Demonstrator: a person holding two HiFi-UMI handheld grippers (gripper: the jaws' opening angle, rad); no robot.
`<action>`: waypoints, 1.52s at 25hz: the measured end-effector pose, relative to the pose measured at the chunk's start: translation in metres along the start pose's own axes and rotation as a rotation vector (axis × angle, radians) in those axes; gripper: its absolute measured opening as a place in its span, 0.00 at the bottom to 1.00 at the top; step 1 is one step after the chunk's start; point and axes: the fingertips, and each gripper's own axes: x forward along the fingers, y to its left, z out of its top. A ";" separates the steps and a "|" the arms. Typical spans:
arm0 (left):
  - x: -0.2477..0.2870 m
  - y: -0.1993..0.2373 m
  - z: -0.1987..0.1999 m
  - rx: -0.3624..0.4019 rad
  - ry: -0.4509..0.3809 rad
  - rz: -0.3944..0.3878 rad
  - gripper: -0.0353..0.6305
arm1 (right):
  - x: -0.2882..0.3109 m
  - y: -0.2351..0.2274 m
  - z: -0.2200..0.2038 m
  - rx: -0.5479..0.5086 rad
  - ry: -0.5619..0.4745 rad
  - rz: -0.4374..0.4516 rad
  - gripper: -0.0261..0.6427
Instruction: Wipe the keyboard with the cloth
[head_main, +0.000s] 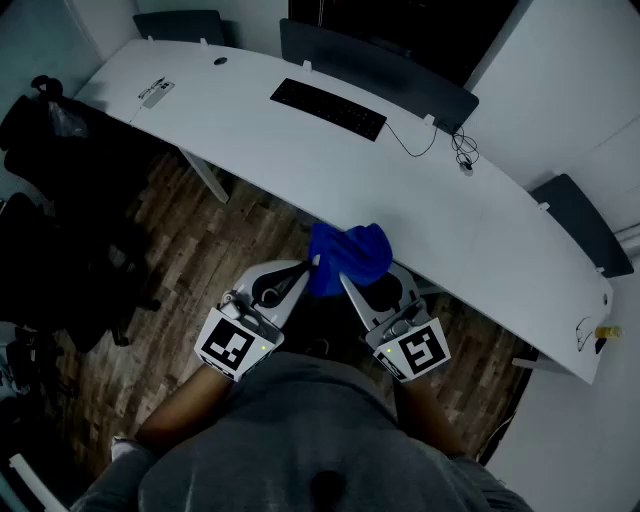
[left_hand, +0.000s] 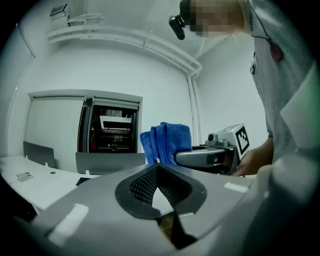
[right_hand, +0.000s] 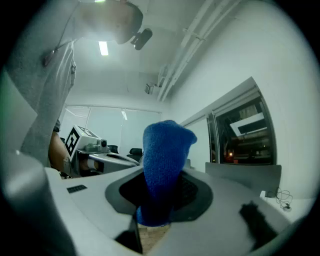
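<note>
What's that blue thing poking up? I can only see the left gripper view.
Observer: A blue cloth. In the right gripper view, the right gripper has its jaws shut on it.
Operator: Where's the keyboard we wipe?
Observer: The head view shows the keyboard lying across the white desk, far from the cloth.
Operator: Are we above the desk?
Observer: No. In the head view the left gripper and the right gripper hang over the wood floor, short of the desk's near edge.

Curved white counter (head_main: 300, 175) backed by grey divider panels (head_main: 375, 68); wood-plank floor (head_main: 190, 255); black chair (head_main: 70, 200) at left; white walls.
</note>
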 end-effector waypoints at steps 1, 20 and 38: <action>0.000 0.000 0.001 0.000 0.000 0.000 0.06 | 0.000 0.000 0.001 -0.001 -0.002 0.001 0.22; -0.017 0.011 0.002 -0.009 0.025 0.048 0.06 | 0.011 -0.005 -0.005 0.005 0.031 -0.023 0.23; -0.037 0.151 0.007 0.011 -0.018 -0.065 0.06 | 0.148 0.007 -0.004 -0.039 0.105 -0.102 0.23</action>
